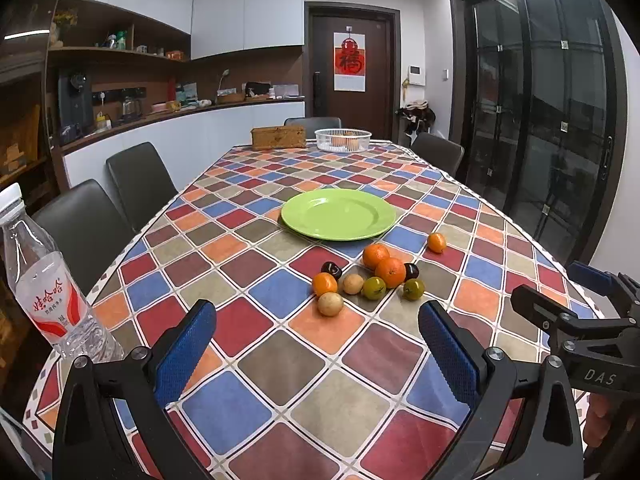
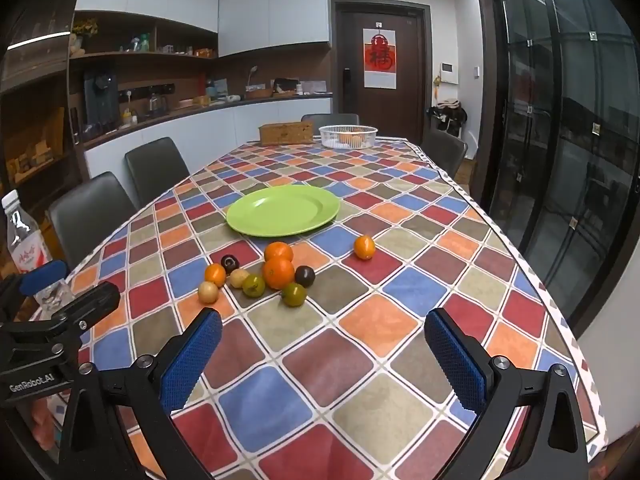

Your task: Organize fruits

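Note:
A green plate (image 1: 338, 214) (image 2: 283, 210) lies empty in the middle of the checked tablecloth. In front of it sits a loose cluster of small fruits (image 1: 370, 280) (image 2: 256, 276): oranges, green ones, dark ones and pale brown ones. One small orange (image 1: 436, 242) (image 2: 364, 247) lies apart to the right. My left gripper (image 1: 316, 344) hangs open above the near table, short of the cluster, nothing between its blue pads. My right gripper (image 2: 324, 352) is open too and holds nothing; in the left wrist view the right gripper (image 1: 560, 292) shows at the right edge.
A clear water bottle (image 1: 44, 292) (image 2: 26, 248) stands at the table's near left corner. At the far end are a white basket (image 1: 343, 139) (image 2: 348, 136) with fruit and a woven box (image 1: 278, 138). Dark chairs (image 1: 138, 184) line the left side; glass doors stand on the right.

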Motion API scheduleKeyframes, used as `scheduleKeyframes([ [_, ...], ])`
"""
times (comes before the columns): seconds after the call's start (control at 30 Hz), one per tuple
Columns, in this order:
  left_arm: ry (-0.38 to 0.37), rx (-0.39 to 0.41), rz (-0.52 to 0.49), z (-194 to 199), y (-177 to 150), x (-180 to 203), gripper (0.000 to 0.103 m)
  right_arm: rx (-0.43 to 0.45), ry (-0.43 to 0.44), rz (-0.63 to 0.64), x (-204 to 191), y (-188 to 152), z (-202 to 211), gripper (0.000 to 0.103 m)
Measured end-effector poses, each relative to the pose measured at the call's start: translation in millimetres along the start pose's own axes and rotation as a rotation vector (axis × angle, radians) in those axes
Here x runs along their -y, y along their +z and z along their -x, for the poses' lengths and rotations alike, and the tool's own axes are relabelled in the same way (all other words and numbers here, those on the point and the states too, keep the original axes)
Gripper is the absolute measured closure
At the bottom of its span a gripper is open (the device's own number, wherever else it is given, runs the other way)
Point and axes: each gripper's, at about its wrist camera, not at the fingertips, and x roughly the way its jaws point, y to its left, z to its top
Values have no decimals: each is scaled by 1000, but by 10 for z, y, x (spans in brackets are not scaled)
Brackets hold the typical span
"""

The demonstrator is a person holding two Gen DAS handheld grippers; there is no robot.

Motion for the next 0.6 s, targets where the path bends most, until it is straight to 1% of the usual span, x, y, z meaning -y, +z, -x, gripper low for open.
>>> scheduleKeyframes([
  [0.07,1,4,1,6,2,-3,0,2,0,1,-1,51,50,1],
  [0.4,6,20,0,46,6,-12,0,7,-1,2,19,20,33,1],
  [0.6,7,37,1,77,21,-19,0,16,-3,4,-22,85,91,1],
])
